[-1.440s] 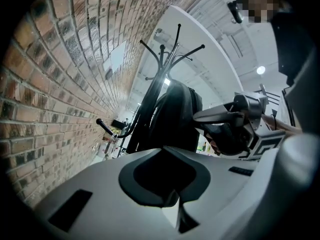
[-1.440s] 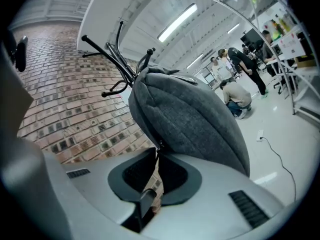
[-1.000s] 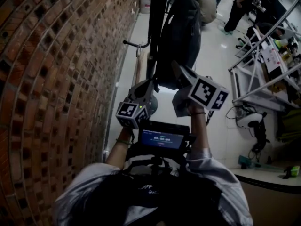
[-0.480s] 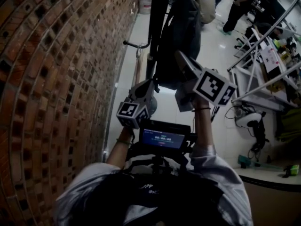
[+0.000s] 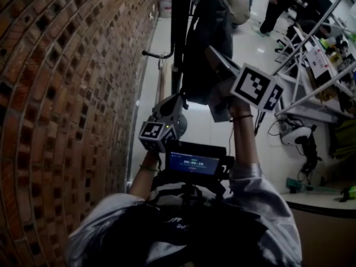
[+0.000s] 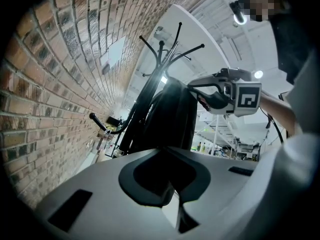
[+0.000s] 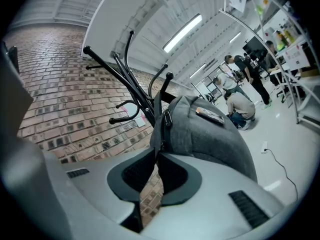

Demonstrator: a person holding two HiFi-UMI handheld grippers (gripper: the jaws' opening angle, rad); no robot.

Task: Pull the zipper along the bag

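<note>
The dark bag hangs from a coat rack beside the brick wall; its zipper runs down the near edge; the narrow fingers of the right gripper, just eased slightly wider, pinch that zipper; those of the left gripper are closed on the bag's bottom edge.

Dark grey bag upright on black coat stand, zipper along its edge.
</note>
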